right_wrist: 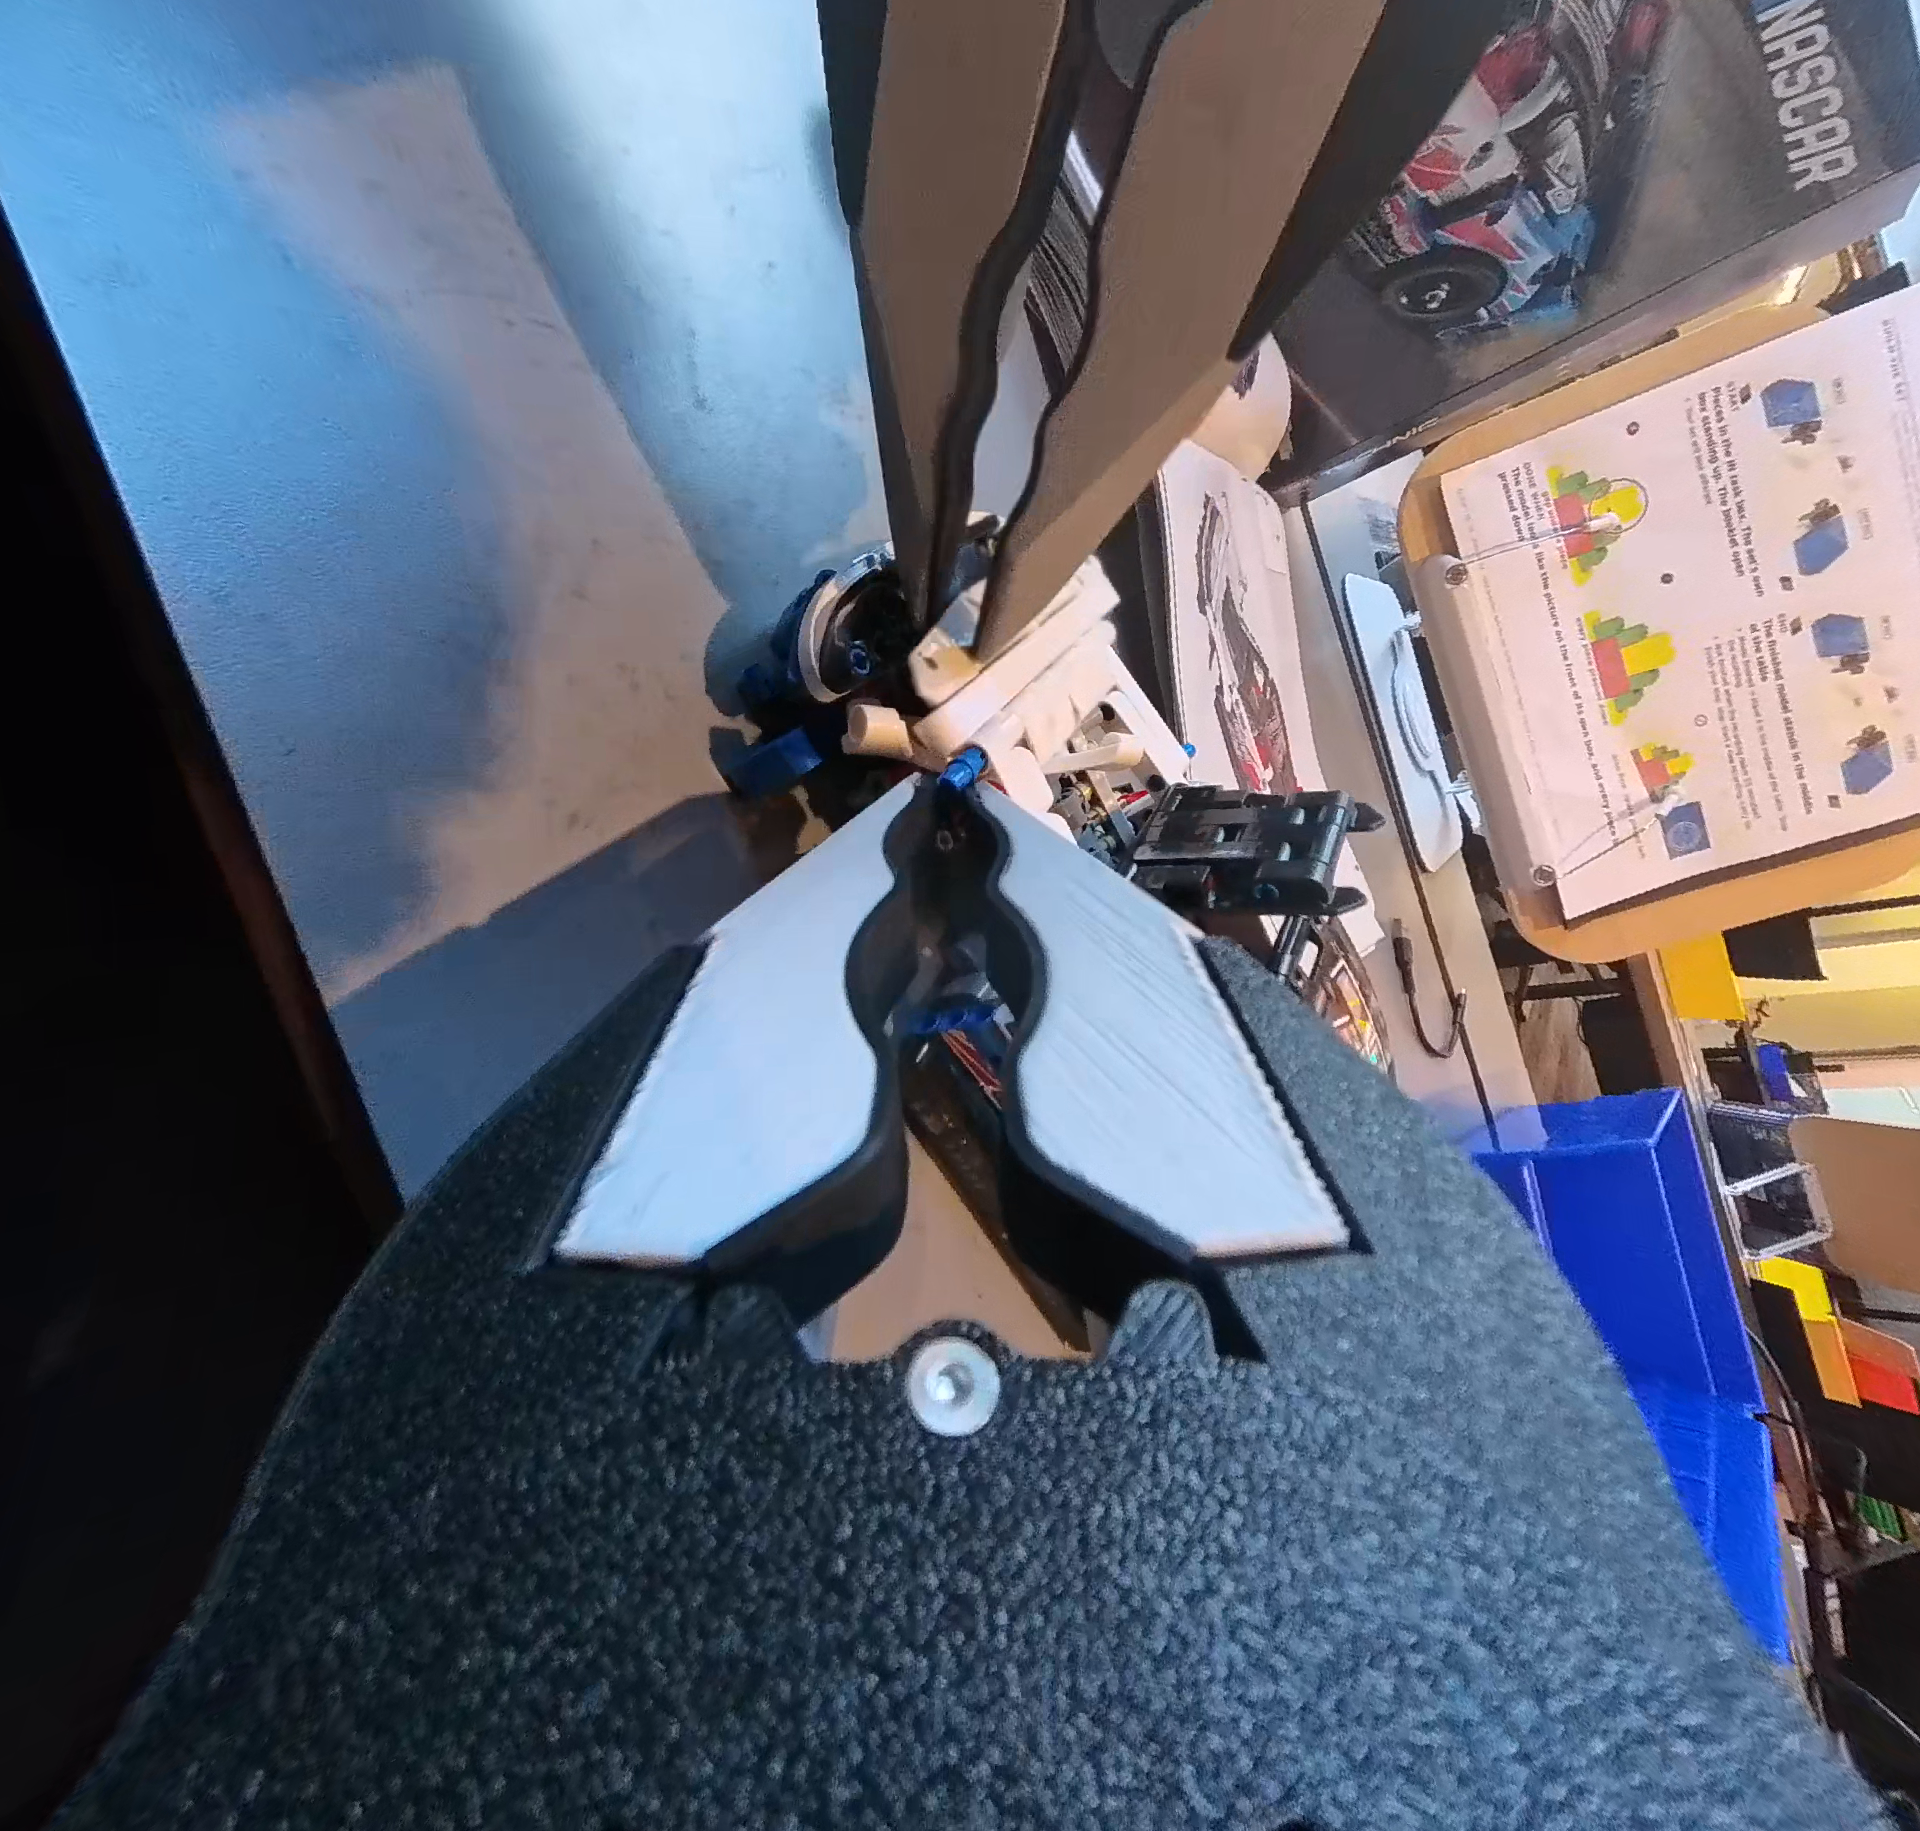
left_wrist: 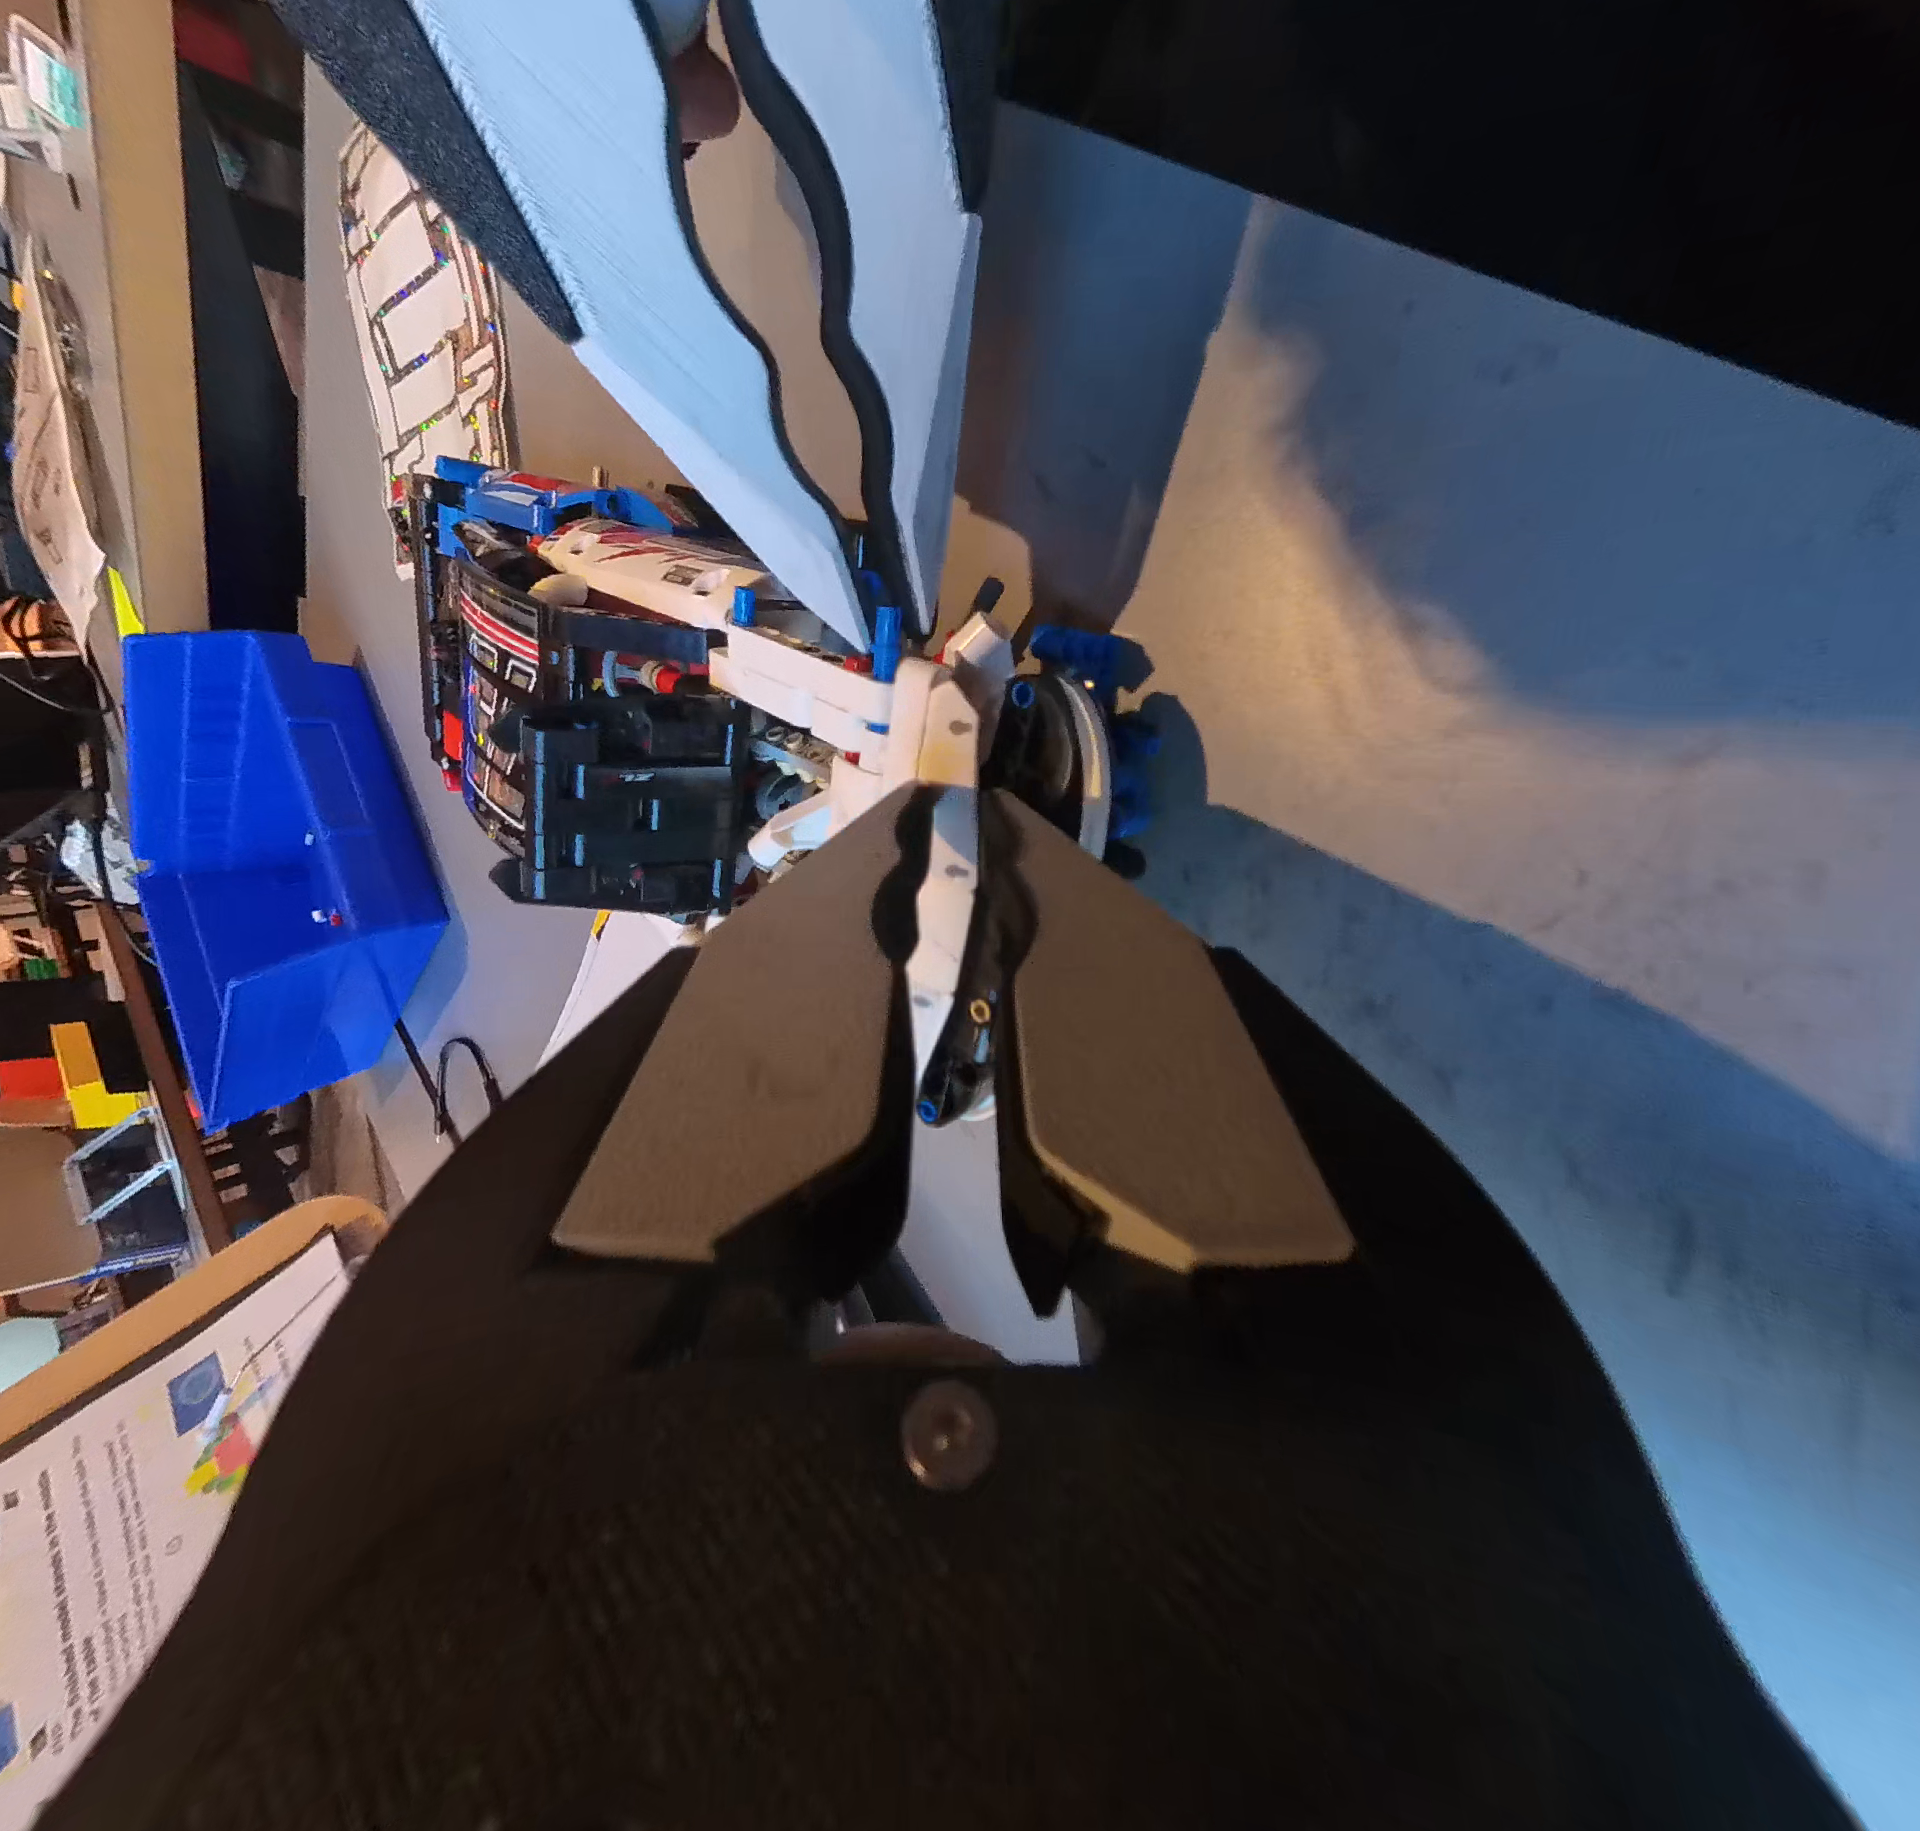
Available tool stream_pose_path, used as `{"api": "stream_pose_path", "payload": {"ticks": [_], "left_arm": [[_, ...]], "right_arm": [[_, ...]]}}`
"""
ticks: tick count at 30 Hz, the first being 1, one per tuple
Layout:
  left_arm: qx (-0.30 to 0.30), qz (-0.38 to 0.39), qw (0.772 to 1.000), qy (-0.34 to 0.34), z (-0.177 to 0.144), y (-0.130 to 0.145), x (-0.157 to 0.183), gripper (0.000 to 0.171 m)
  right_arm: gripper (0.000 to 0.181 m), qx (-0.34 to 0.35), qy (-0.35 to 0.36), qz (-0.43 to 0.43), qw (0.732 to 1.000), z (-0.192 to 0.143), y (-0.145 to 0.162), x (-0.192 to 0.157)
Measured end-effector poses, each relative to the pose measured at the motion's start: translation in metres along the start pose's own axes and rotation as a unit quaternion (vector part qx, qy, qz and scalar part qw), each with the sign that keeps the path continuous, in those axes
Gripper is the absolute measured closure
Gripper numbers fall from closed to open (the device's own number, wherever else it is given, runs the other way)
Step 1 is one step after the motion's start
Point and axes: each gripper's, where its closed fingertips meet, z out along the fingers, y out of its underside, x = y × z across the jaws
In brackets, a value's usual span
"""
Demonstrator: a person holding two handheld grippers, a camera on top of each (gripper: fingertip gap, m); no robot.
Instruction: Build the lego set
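Note:
The lego car (left_wrist: pixel 623 721), white, black, blue and red, lies on the pale table (left_wrist: pixel 1455 638). Its front end carries a wheel hub (left_wrist: pixel 1060 753) with blue parts. My left gripper (left_wrist: pixel 951 794), with dark tan fingers, is shut on the car's white front panel (left_wrist: pixel 945 908). My right gripper (right_wrist: pixel 951 789), with white fingers, is shut on a small blue pin (right_wrist: pixel 961 768) at the top of the car's white frame (right_wrist: pixel 1039 680). In the left wrist view the right gripper (left_wrist: pixel 894 628) comes in from above with the pin (left_wrist: pixel 886 628). The left gripper (right_wrist: pixel 951 628) faces it, almost tip to tip.
A blue bin (left_wrist: pixel 270 846) stands beside the car and also shows in the right wrist view (right_wrist: pixel 1621 1262). A sticker sheet (left_wrist: pixel 426 327) lies behind the car. An instruction sheet on a wooden board (right_wrist: pixel 1683 576), the set's box (right_wrist: pixel 1662 119) and a black cable (right_wrist: pixel 1444 950) lie nearby. Less than 4 cm separates the two grippers' tips.

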Motion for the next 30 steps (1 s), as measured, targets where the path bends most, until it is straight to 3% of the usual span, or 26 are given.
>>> {"api": "stream_pose_path", "payload": {"ticks": [7,13,17,22,30], "left_arm": [[-0.025,-0.019,0.998,-0.050,-0.0018,0.0003,-0.0069,0.152],[-0.023,-0.074,0.992,-0.095,0.0003,-0.0024,-0.0100,0.151],[-0.047,-0.038,0.993,-0.102,0.0028,-0.0018,-0.0044,0.165],[-0.064,-0.001,0.986,-0.157,0.0034,-0.0049,-0.0033,0.168],[0.017,-0.050,0.982,-0.183,0.0030,-0.0061,-0.0029,0.171]], "right_arm": [[0.176,0.005,-0.007,0.017,1.000,0.0002,-0.0004,0.0008],[0.176,0.008,-0.013,0.026,1.000,0.0006,-0.0002,0.0005],[0.176,0.005,-0.013,0.029,0.999,0.0015,0.0003,0.0011],[0.176,-0.004,-0.005,0.004,1.000,0.0023,0.0019,-0.0005],[0.176,-0.026,0.014,-0.048,0.998,0.0067,0.0053,-0.0029]]}}
